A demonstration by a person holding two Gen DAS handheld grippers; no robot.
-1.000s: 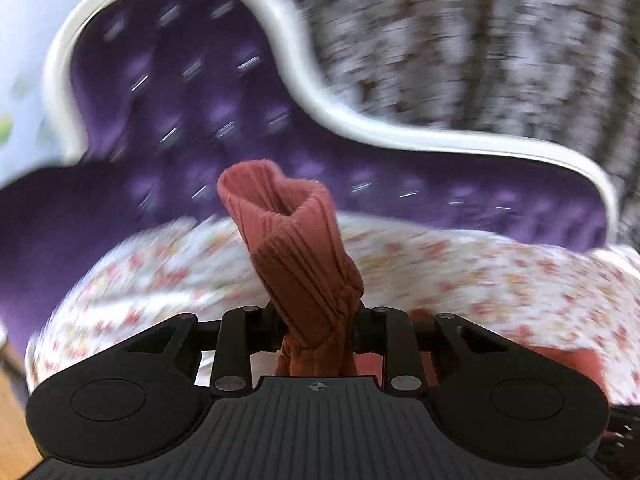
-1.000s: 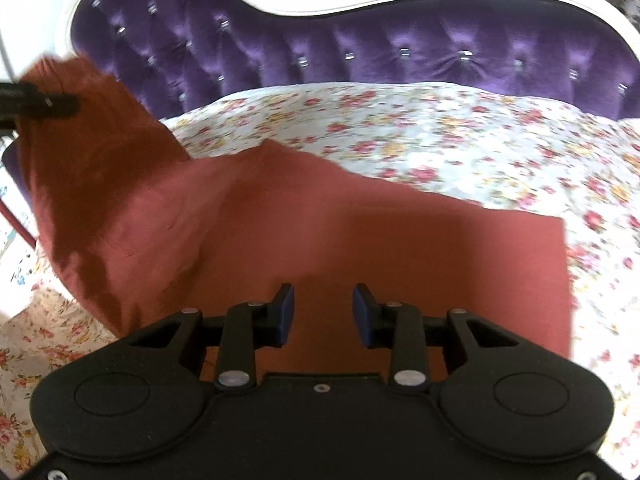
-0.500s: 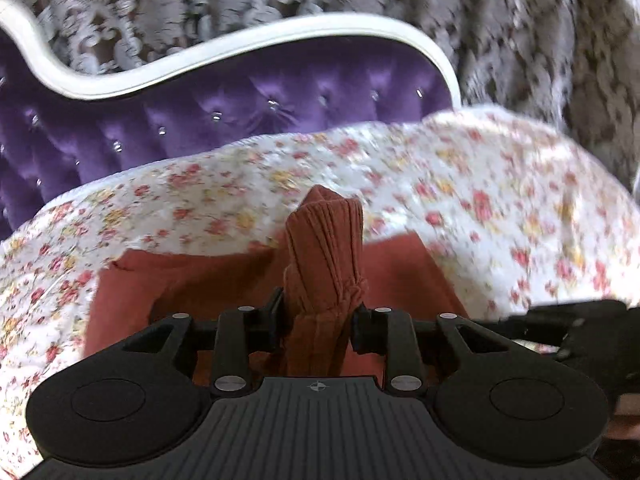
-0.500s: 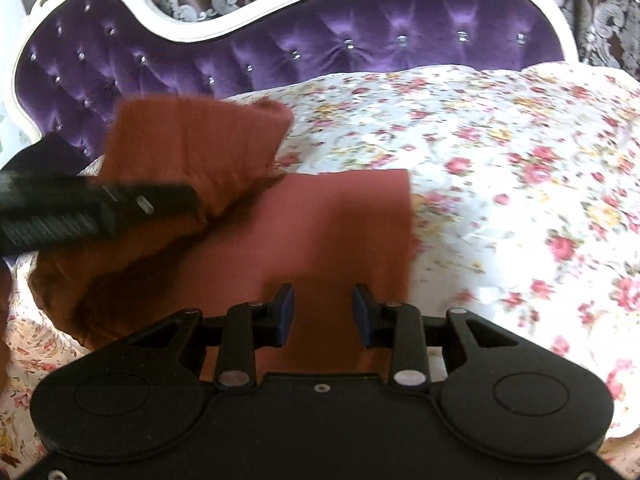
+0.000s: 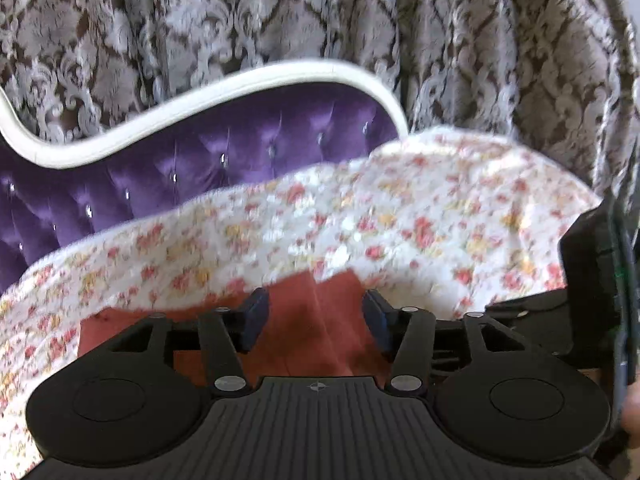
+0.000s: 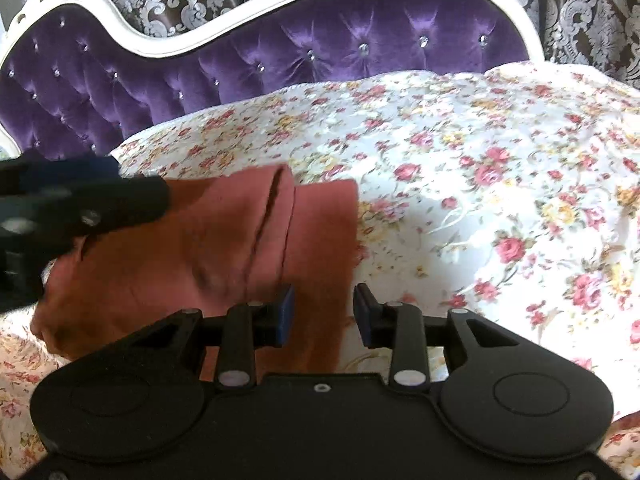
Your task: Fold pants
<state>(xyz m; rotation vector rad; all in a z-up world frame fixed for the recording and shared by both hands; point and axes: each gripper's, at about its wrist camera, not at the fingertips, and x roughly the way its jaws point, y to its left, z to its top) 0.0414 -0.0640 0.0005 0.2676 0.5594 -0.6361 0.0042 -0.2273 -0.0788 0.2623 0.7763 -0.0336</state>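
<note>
The rust-red pants point(image 6: 192, 248) lie folded over on the flowered bedspread point(image 6: 460, 168), with a doubled edge toward the right. My left gripper point(image 5: 315, 318) hovers low over the cloth. Its jaws are opening, and the fabric point(image 5: 296, 348) lies flat below them with neither pad pressing it. In the right wrist view its blurred fingers point(image 6: 132, 200) reach in from the left above the fold. My right gripper point(image 6: 323, 312) stands open over the right edge of the pants, nothing clamped between its blue pads.
A purple tufted headboard point(image 6: 320, 52) with a white frame runs behind the bed, backed by patterned curtains point(image 5: 280, 20). Flowered bedspread stretches to the right of the pants. The right gripper's black body point(image 5: 592, 280) sits close at the right of the left wrist view.
The left gripper carried the bunched pants end rightward, lowered it onto the lower layer, and its jaws spread off the cloth. The right gripper shifted toward the pants' right edge.
</note>
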